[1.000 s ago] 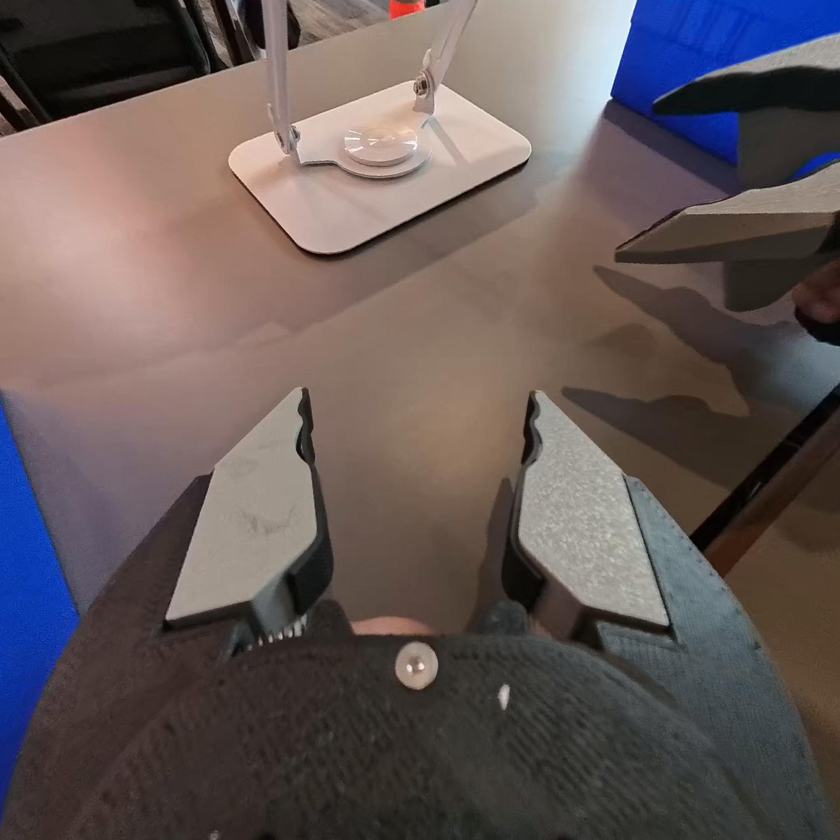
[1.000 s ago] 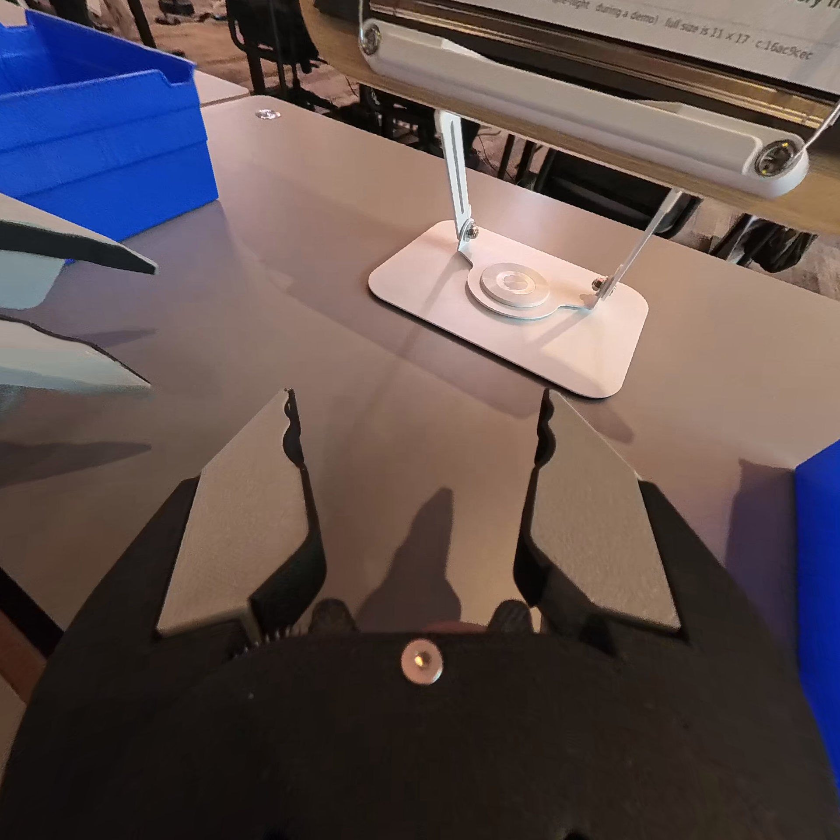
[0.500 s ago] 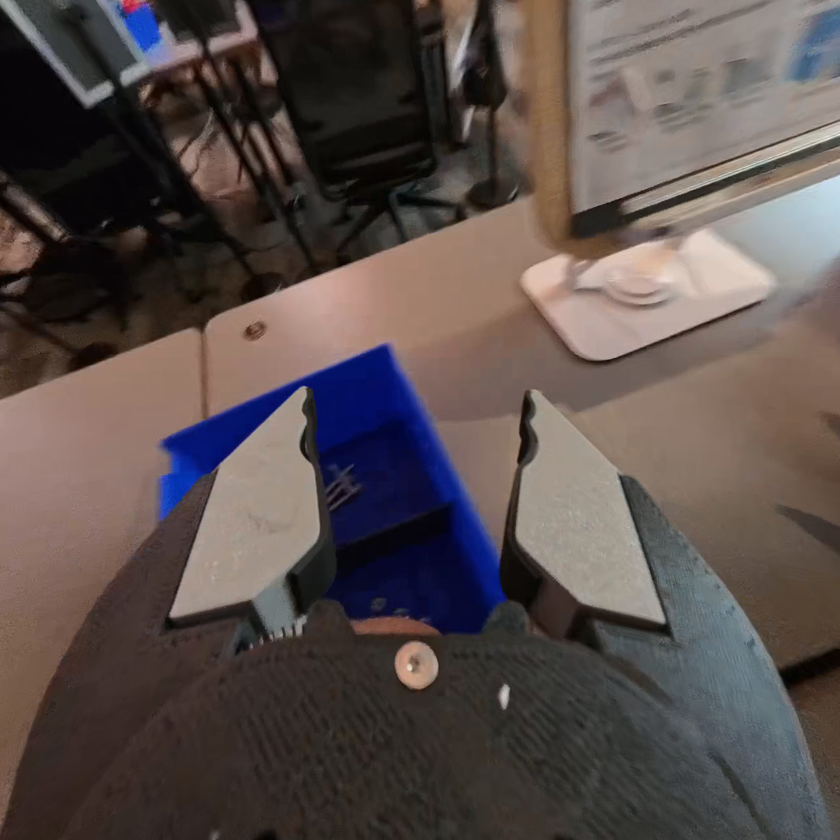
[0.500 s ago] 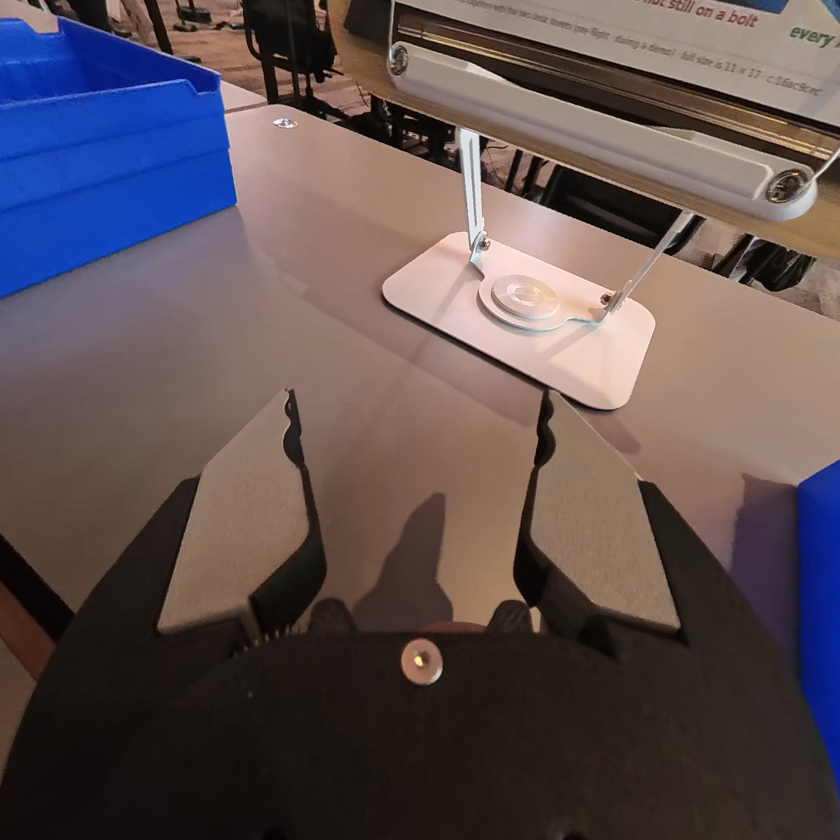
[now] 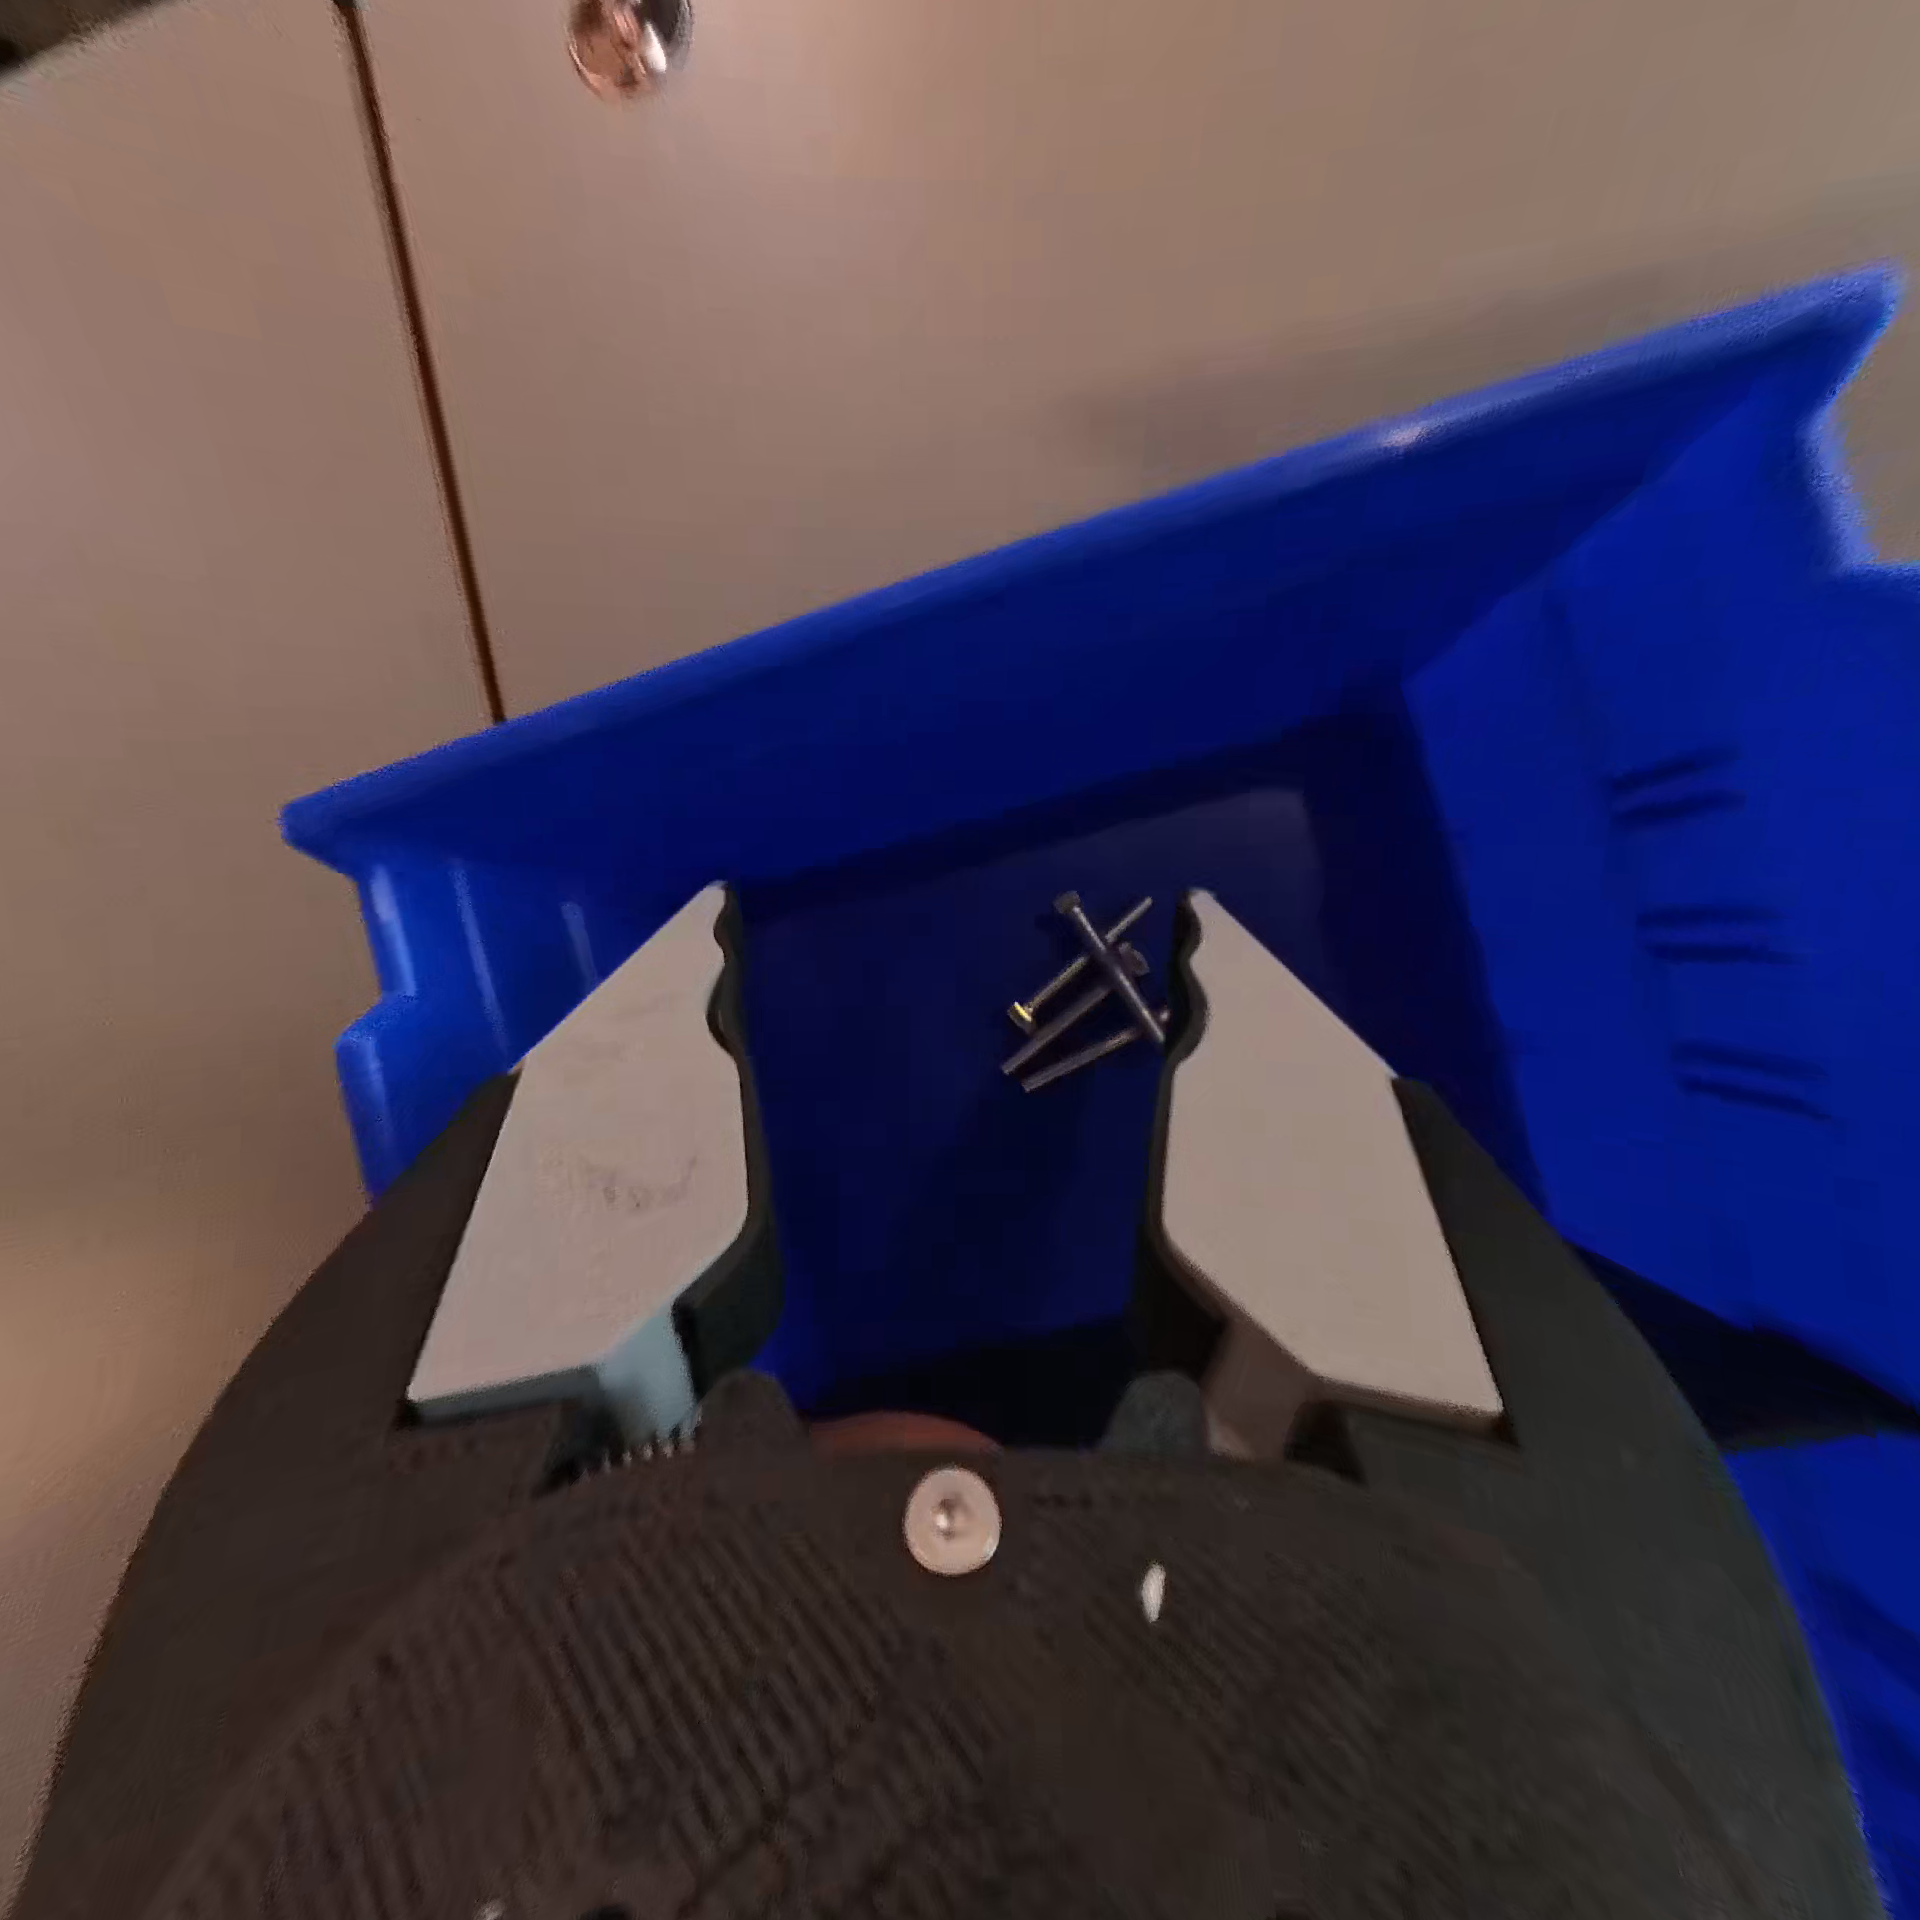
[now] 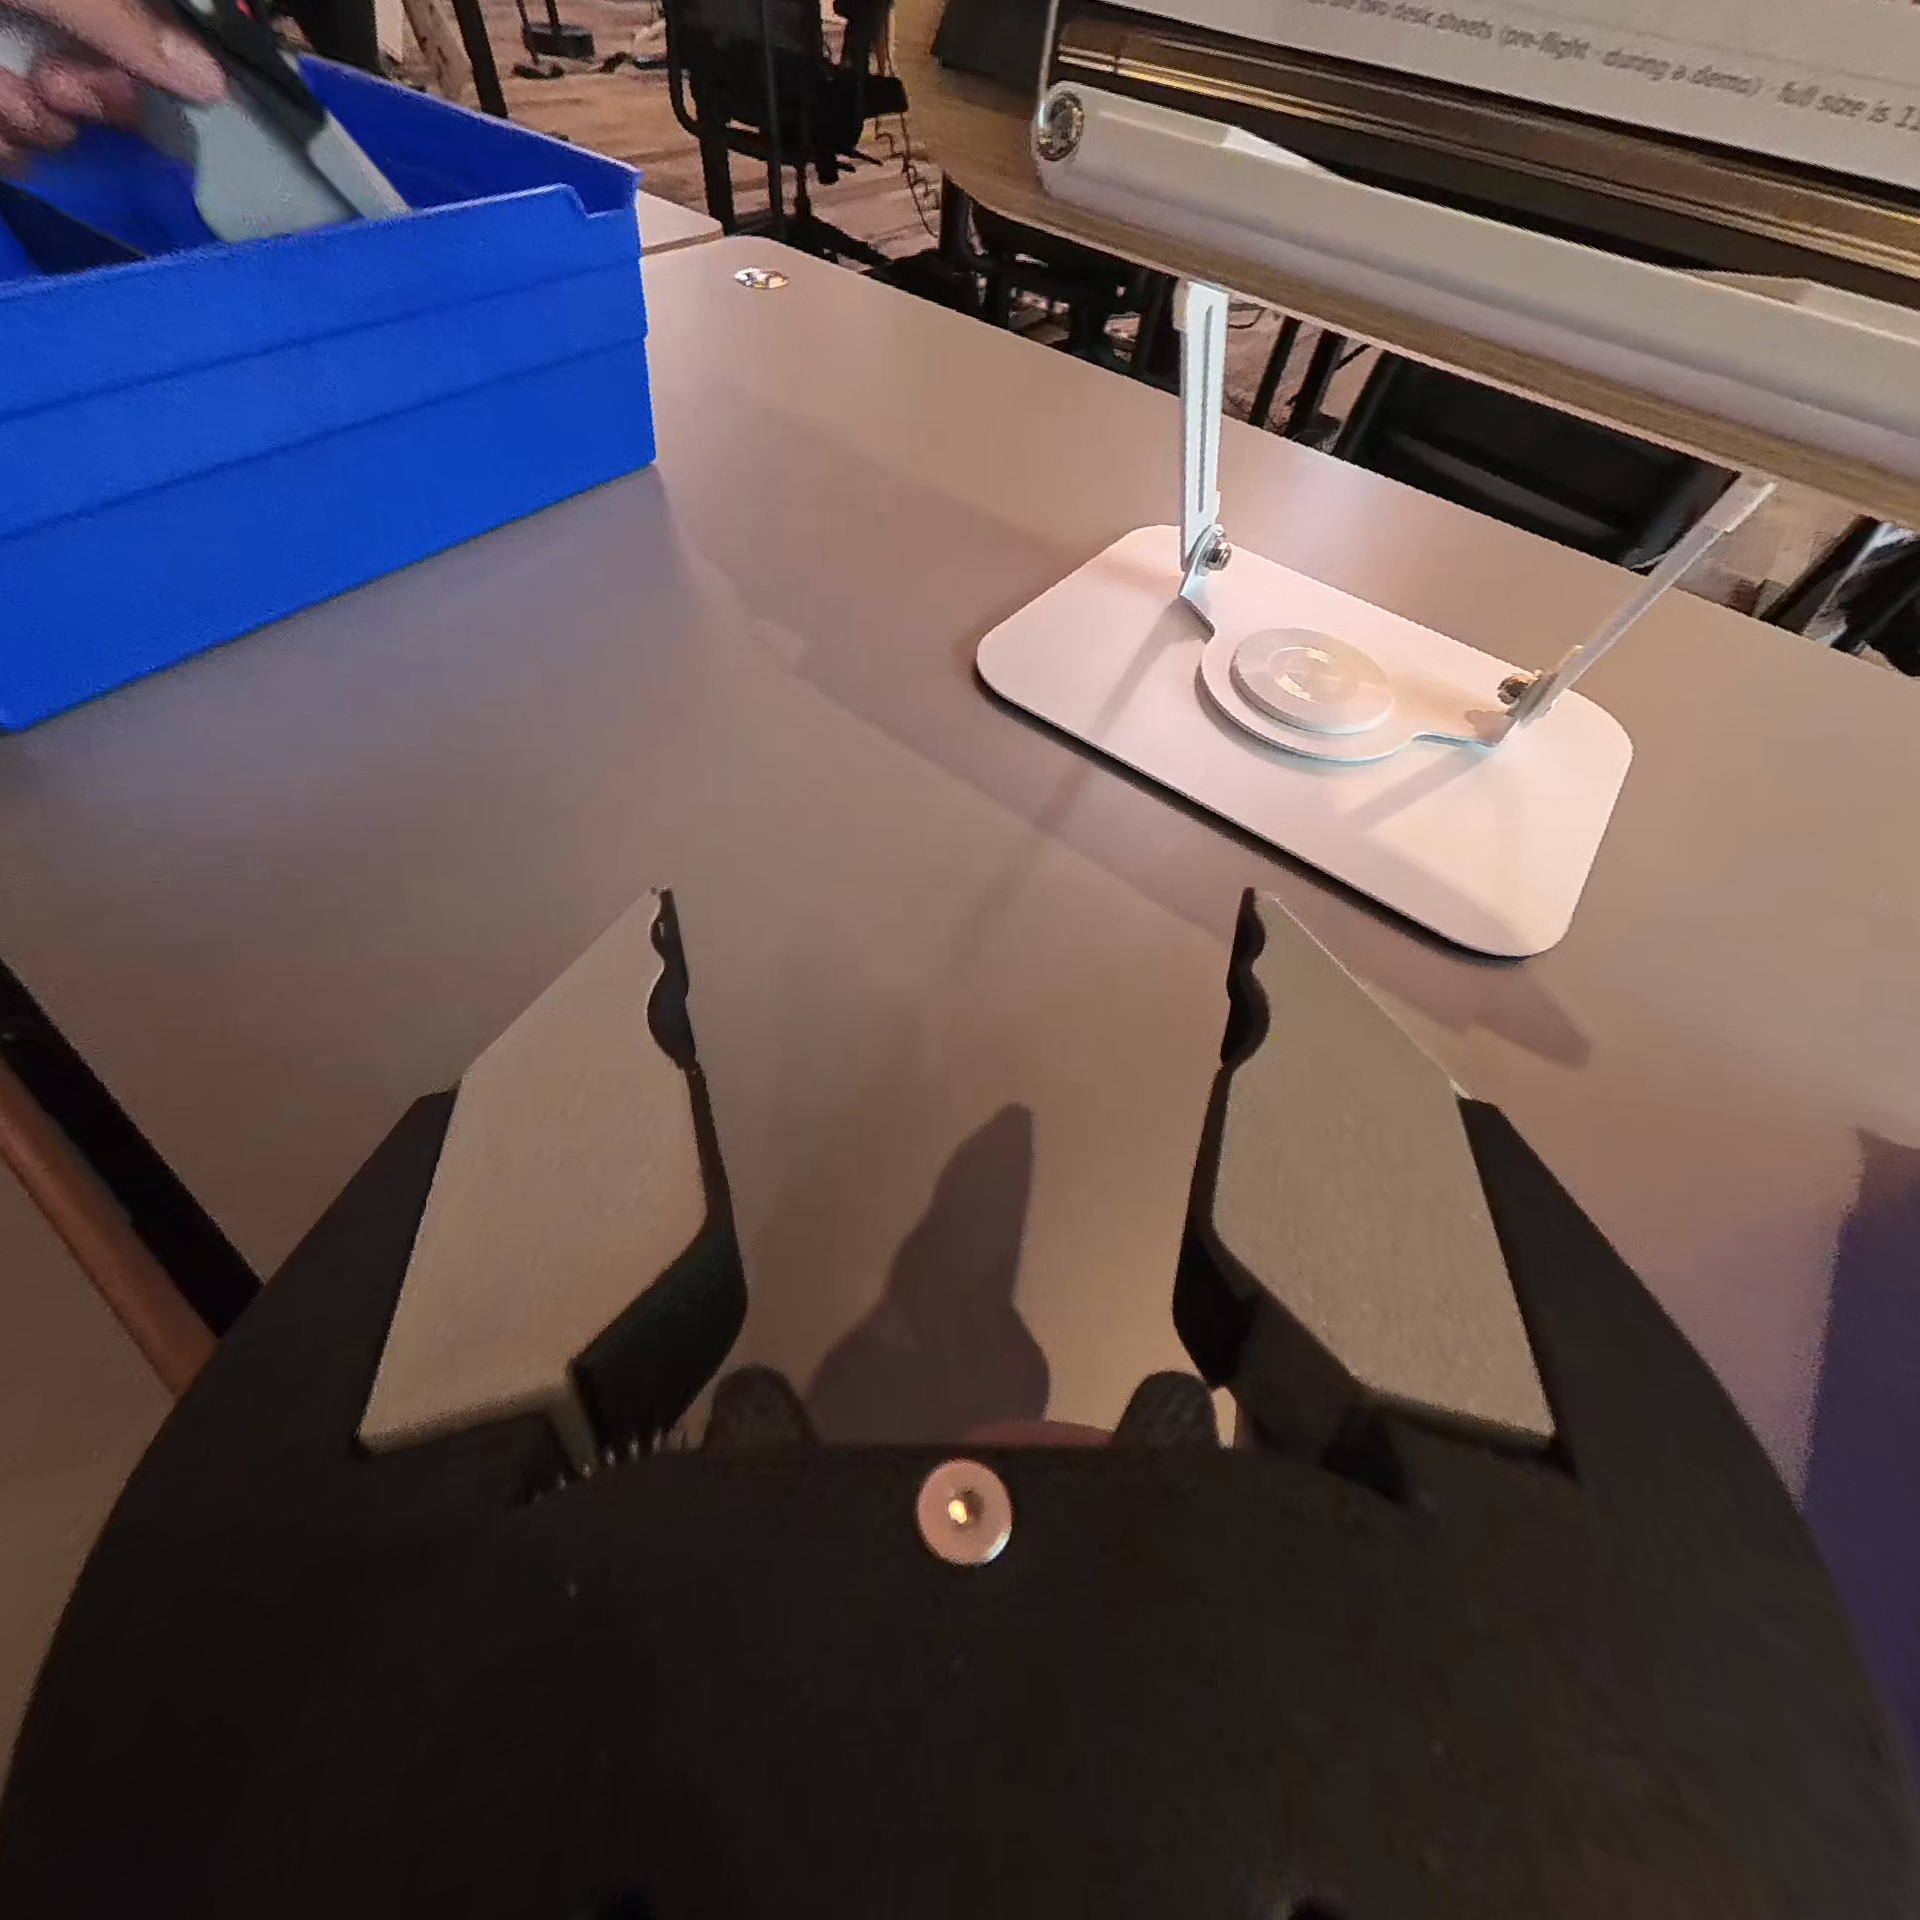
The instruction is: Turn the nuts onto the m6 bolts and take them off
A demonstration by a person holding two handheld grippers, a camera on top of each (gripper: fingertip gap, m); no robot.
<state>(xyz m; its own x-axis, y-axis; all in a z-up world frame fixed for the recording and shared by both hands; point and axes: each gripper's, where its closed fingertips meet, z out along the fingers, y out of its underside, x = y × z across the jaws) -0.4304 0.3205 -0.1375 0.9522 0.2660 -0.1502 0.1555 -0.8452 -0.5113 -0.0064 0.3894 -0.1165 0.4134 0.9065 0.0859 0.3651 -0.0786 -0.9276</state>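
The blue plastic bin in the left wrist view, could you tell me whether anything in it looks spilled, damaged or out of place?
Nothing stands out. The blue plastic bin looks intact, and a few thin dark metal bolts lie crossed in a loose pile on its floor. The open left gripper hovers above them, touching nothing. Motion blur hides finer detail.

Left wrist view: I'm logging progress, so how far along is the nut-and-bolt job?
Nothing done: the thin dark metal bolts lie loose in the blue plastic bin. In hand: the open left tongs hang over them; the right tongs are empty. Left: grasping, threading, unthreading.
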